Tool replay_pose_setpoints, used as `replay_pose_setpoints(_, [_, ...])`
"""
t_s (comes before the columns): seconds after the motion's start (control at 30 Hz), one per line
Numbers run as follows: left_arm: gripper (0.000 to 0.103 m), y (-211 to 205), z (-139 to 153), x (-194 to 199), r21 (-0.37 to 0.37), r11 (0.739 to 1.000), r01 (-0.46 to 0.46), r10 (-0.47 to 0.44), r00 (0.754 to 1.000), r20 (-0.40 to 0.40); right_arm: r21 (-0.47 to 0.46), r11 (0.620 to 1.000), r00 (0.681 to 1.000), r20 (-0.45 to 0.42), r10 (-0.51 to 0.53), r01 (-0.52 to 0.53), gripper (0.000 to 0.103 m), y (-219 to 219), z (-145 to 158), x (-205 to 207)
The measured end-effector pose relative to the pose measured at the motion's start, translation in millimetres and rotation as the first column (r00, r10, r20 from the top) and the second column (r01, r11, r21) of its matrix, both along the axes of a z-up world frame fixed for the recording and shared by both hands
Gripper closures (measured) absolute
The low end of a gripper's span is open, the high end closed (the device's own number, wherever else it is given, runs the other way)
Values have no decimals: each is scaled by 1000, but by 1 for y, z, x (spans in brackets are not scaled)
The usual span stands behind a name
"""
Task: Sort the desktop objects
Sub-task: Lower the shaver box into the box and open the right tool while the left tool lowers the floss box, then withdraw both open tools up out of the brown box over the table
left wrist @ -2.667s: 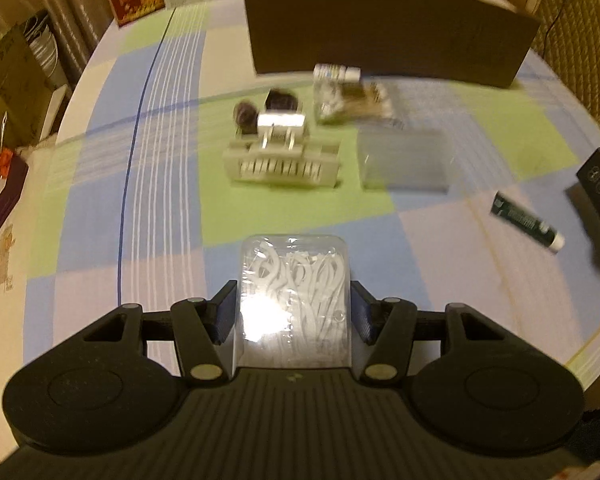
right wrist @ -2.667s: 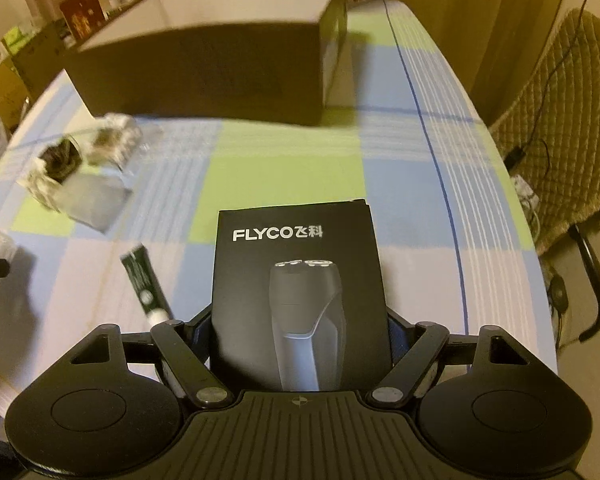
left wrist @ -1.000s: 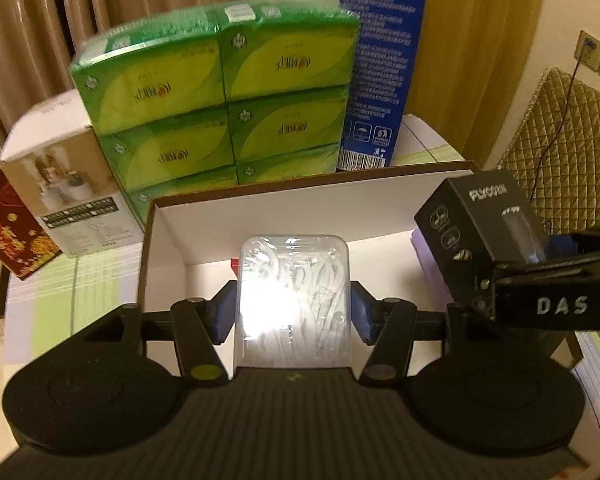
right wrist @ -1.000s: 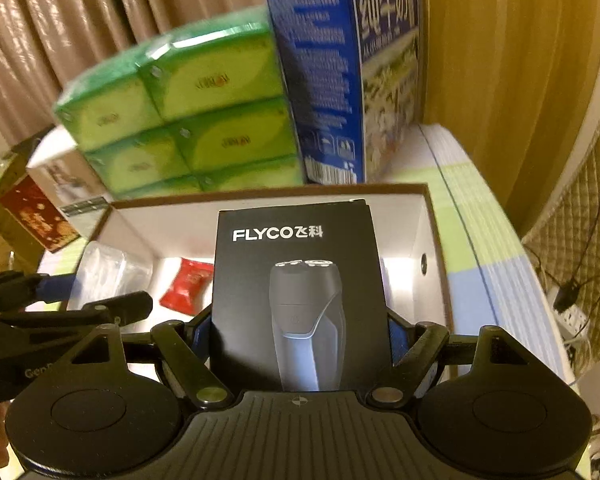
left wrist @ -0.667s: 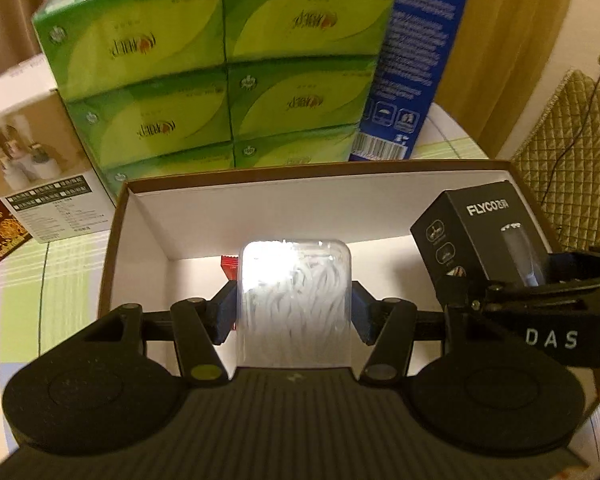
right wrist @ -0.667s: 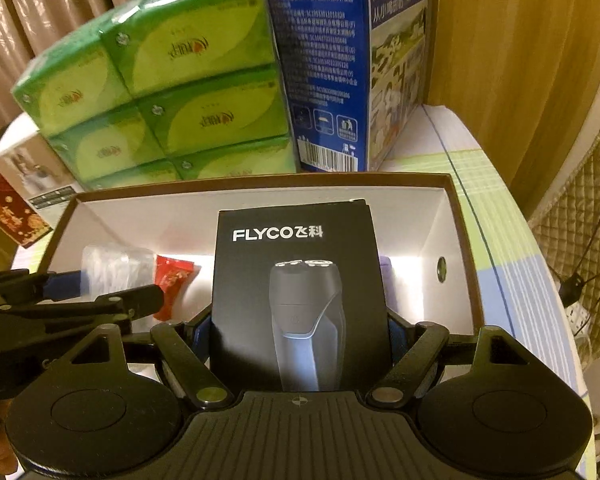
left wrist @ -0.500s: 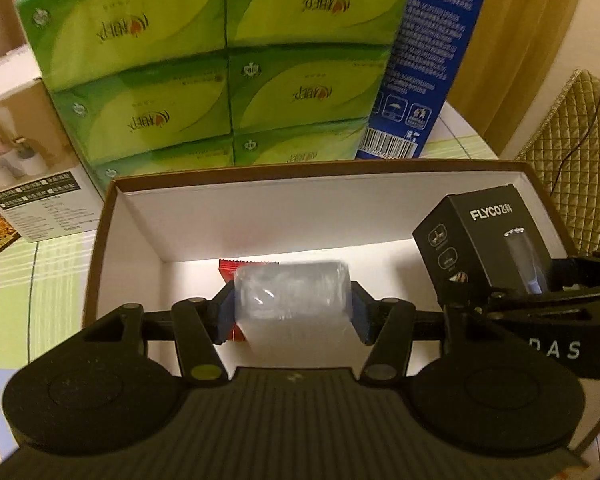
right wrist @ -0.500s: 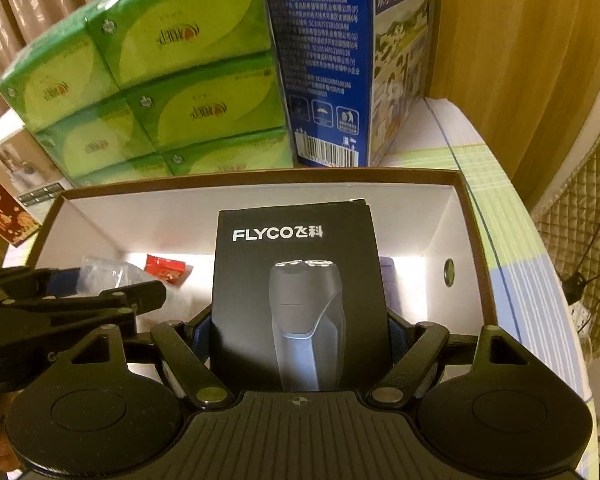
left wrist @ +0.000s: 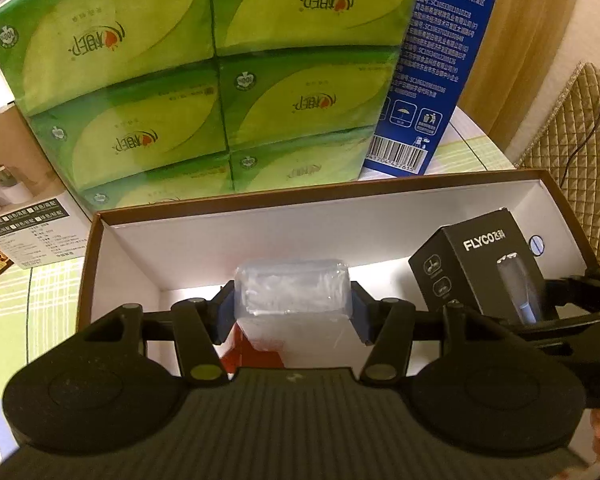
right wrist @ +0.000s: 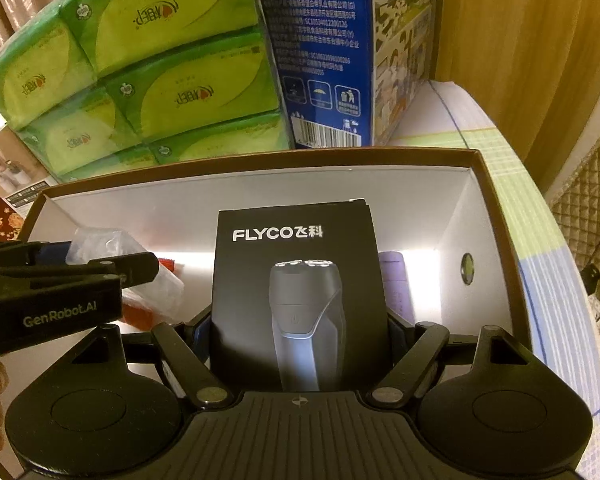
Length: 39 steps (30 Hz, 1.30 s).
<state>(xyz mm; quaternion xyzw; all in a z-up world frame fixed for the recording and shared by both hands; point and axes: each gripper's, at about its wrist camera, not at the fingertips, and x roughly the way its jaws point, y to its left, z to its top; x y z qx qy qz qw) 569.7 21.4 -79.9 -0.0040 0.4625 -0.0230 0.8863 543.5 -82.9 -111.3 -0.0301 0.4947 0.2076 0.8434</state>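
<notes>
My left gripper (left wrist: pixel 292 312) is shut on a clear plastic box of floss picks (left wrist: pixel 292 290), tipped forward over the left half of the open brown cardboard box (left wrist: pixel 260 236). My right gripper (right wrist: pixel 296 336) is shut on a black FLYCO shaver box (right wrist: pixel 296 280) and holds it upright inside the cardboard box's (right wrist: pixel 476 216) right half. The shaver box (left wrist: pixel 484 264) shows at the right in the left wrist view. The left gripper and floss box (right wrist: pixel 100 244) show at the left in the right wrist view.
Inside the cardboard box lie a red packet (right wrist: pixel 140 312) and a lilac item (right wrist: pixel 396 288). Behind it stand stacked green tissue packs (left wrist: pixel 220 80) and a tall blue carton (left wrist: pixel 436 60). A printed box (left wrist: pixel 16 200) stands at the left, a quilted chair (left wrist: pixel 580 128) at the right.
Both grippers carried their loads from the table to over the cardboard box and lower into it. The floss box has tipped forward, so its end faces the camera now.
</notes>
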Motion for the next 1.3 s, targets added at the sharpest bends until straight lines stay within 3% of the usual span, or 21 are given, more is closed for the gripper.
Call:
replay_pose_setpoints(0.23, [34,6,6,0,12,1000,-15,14,1000,6,40,999,1000,5,11,-11,26,2,-2,1])
replay_pose_setpoints(0.37, [33,8,13,-3,23,999,-25,24,999,24,73,996,997,60,38,-42,26,6,3,-2])
replay_pose_setpoints(0.5, [25,12,18,-6,23,999,-41,40,999,28,57,996,993,97,65,-71,23,11,10,-6])
replay_pose_setpoints(0.8, [22,13,21,-21,46,999,-28,26,999,32,58,994,990,111,86,-93,8,1,22,-24])
replay_pose_setpoints(1.3, [20,11,37,-68,45,999,-19,18,999,34,54,992,986,127,109,-116,4,-23,42,-60])
